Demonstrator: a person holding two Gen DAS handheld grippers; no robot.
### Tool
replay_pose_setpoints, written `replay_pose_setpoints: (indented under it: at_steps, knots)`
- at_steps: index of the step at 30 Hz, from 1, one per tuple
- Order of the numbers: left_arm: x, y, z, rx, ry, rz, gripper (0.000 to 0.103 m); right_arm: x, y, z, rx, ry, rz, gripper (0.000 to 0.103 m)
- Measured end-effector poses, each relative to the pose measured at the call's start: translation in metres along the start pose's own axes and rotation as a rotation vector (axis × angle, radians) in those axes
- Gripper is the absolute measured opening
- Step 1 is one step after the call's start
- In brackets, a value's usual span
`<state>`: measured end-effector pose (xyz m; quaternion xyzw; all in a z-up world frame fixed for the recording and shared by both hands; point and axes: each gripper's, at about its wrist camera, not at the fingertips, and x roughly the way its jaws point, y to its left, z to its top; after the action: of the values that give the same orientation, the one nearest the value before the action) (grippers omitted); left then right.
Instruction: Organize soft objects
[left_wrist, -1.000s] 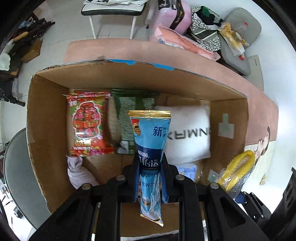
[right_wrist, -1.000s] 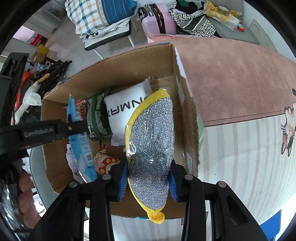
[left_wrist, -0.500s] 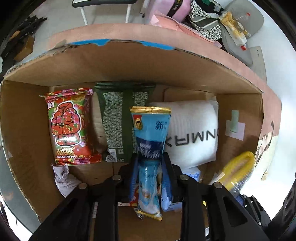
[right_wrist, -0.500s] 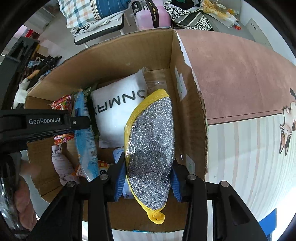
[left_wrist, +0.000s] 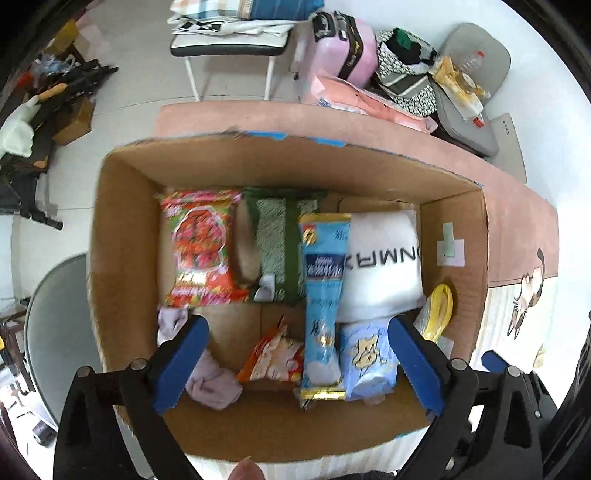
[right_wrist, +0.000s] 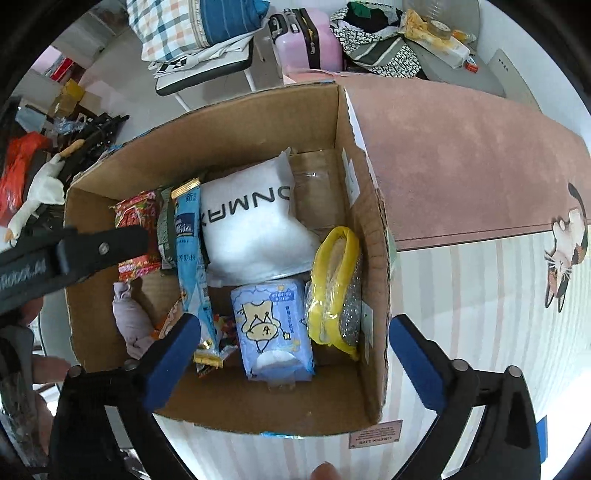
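Both grippers' jaws have just been opening and now stand wide, nothing between them; a second ago each clamped a packet. Left gripper (left_wrist: 297, 365) hangs over the cardboard box (left_wrist: 122, 236); the blue Nestle sachet (left_wrist: 323, 295) it held now lies in the box, frame centre, over the green packet (left_wrist: 280, 240) and against the white pillow (left_wrist: 384, 266). Right gripper (right_wrist: 295, 362) is over the box's right side; the yellow-rimmed steel scourer pack (right_wrist: 332, 288) it held now leans on the right wall, centre right of the frame, touching the blue tissue pack (right_wrist: 273, 328). Red snack bag (left_wrist: 201, 247) lies at left in the box, lilac sock (left_wrist: 207, 376) lower left, orange packet (left_wrist: 273, 358) beside the sachet. Box sits on a striped counter (right_wrist: 480, 314), pink mat (right_wrist: 461, 166) upper right.
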<state>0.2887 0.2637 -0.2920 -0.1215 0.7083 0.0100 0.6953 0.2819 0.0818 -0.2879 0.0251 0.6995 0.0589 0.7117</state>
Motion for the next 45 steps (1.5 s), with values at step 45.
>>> replay_pose_setpoints:
  at_steps: [45]
  knots:
    - [-0.232, -0.053, -0.246, 0.024, -0.533, 0.171, 0.100, -0.275, -0.016, -0.198, -0.174, -0.443, -0.028, 0.103]
